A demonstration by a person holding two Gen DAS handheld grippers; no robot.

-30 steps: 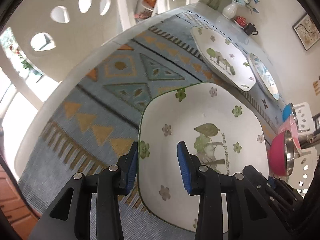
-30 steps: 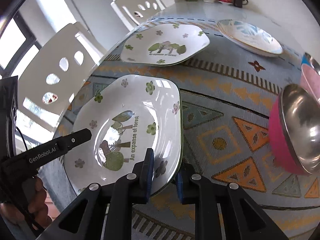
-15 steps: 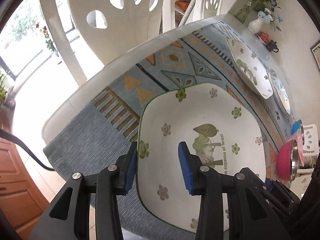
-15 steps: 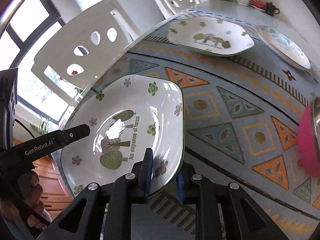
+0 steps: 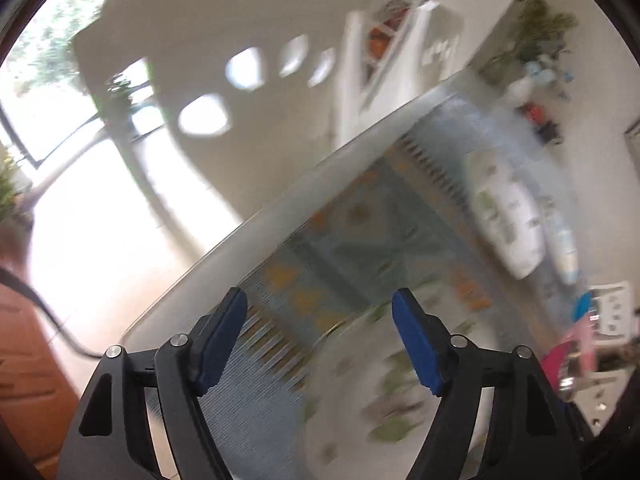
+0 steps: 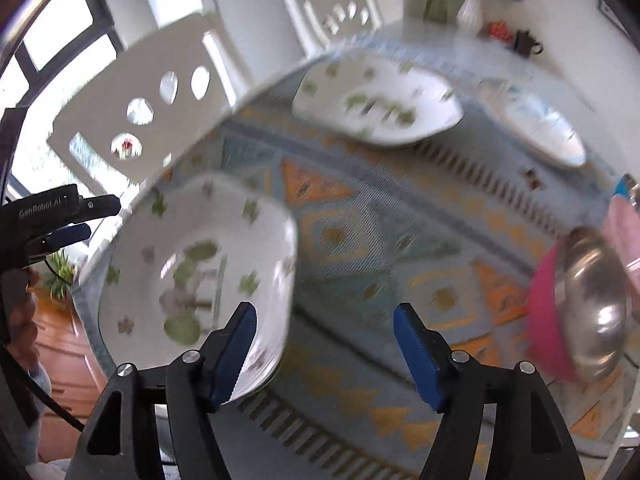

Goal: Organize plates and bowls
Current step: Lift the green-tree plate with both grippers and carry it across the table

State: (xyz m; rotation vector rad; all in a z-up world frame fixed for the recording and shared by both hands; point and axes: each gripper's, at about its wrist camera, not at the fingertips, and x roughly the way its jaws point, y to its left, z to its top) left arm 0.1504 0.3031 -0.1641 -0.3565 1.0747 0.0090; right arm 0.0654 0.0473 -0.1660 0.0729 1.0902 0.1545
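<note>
The pink bowl [image 6: 560, 312] with a shiny metal lining sits to the right of the right gripper [image 6: 324, 356] and looks empty; behind it stand more pink and blue bowls [image 6: 622, 216], too blurred to count. The square flowered plate [image 6: 192, 264] lies on the patterned cloth [image 6: 400, 240] just ahead and left of the right gripper, its near edge at the left fingertip, and nothing lies on it. That gripper's jaws stand wide apart, holding nothing. Farther ahead rest a second flowered plate [image 6: 376, 104] and a blue-patterned plate [image 6: 544, 128].

The right view alone shows the left gripper [image 6: 80, 216] off to the left of the plate, its jaws apart. The left view is heavily blurred: its blue fingers [image 5: 416, 344] gape wide, with the flowered plate [image 5: 384, 396] lying low between them, untouched as far as can be told.
</note>
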